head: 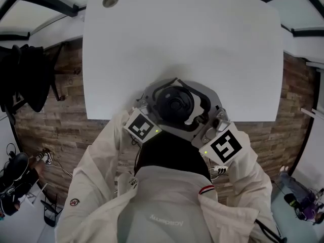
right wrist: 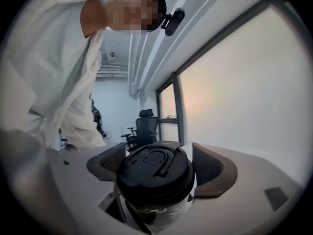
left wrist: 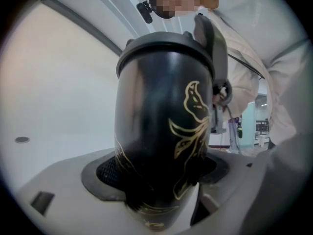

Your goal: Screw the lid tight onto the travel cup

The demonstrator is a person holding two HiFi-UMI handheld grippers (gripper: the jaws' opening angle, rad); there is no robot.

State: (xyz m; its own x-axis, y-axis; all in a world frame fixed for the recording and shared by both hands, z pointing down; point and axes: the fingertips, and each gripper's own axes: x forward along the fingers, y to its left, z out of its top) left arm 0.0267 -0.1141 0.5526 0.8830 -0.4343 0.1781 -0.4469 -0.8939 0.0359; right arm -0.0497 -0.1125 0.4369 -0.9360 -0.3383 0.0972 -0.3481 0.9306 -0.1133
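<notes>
Person: white jacket (head: 101,186) fills the bottom of the head view, both arms drawn in toward the chest.
Left gripper (left wrist: 156,177): clenched on the body of the black travel cup with gold leaf pattern (left wrist: 156,126). Ribbed dark pads (left wrist: 105,173) press its lower part from both sides.
Right gripper (right wrist: 156,166): jaws closed around the round black plastic lid (right wrist: 155,169), one ribbed pad (right wrist: 211,168) at each side of its rim.
Lid: seated on the cup mouth. Left gripper view shows its rim level across the top. How far it is threaded on cannot be told.
Cup position: between the two grippers at the near edge of the white rectangular table top (head: 202,44), just in front of the person. Seen top-down in the head view, lid up (head: 176,104). Cannot tell whether its base rests on the table.
Marker cubes: left one (head: 140,127) and right one (head: 224,147) flank the cup on the near side.
Table: round grey grommet hole (head: 110,1) at the far left corner.
Floor: brown brick-pattern surface (head: 66,120) on both sides of the table.
Background: black office chair (right wrist: 144,126) in the right gripper view.
</notes>
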